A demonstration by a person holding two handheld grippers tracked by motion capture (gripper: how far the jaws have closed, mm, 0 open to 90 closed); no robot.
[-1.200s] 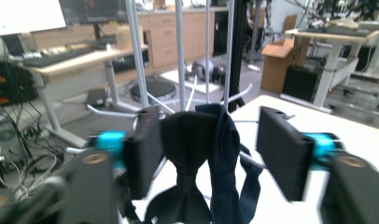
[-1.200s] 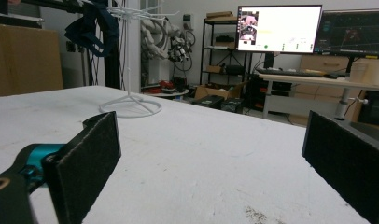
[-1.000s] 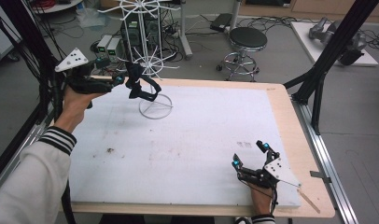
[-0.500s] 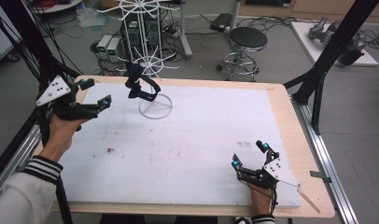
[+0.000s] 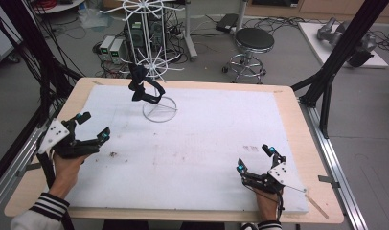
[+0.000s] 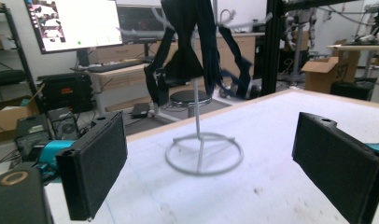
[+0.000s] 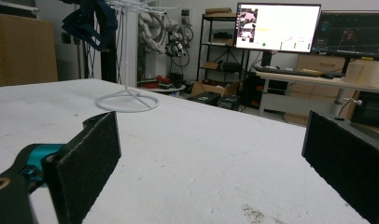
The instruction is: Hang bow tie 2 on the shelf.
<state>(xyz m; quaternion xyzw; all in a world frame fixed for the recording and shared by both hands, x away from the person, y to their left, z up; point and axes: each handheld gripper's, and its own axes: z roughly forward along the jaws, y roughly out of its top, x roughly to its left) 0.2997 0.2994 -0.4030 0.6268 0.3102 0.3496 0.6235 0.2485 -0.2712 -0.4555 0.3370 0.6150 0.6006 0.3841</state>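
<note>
High view is showing a white wire stand [image 5: 156, 96] standing upright on its ring base at the far left part of the desk [image 5: 288, 103], with a black strap [image 5: 143, 88] hanging from one of its arms above the ring. The stand is resting on a white sheet [image 5: 207, 139] that is covering most of the wooden desk top, and faint dark marks are dotting the sheet near its middle.

Left gripper view is looking straight at the stand [image 6: 199, 149]; the black strap [image 6: 187, 51] is dangling in loops around the thin post, clear of the sheet.

Well apart from the stand, the left gripper [image 5: 89, 132] is hovering at the near left edge of the sheet, held by a hand [image 5: 65, 165] in a striped cuff, its jaws spread wide with nothing between them. The right gripper [image 5: 255, 160] is sitting low at the near right corner of the sheet, jaws likewise spread wide and holding nothing. Right gripper view is showing the stand [image 7: 127, 100] far across the sheet.

Beyond the desk, a round black stool [image 5: 254, 40] is standing on the floor, and black frame posts [image 5: 341, 52] are rising at the right side.
</note>
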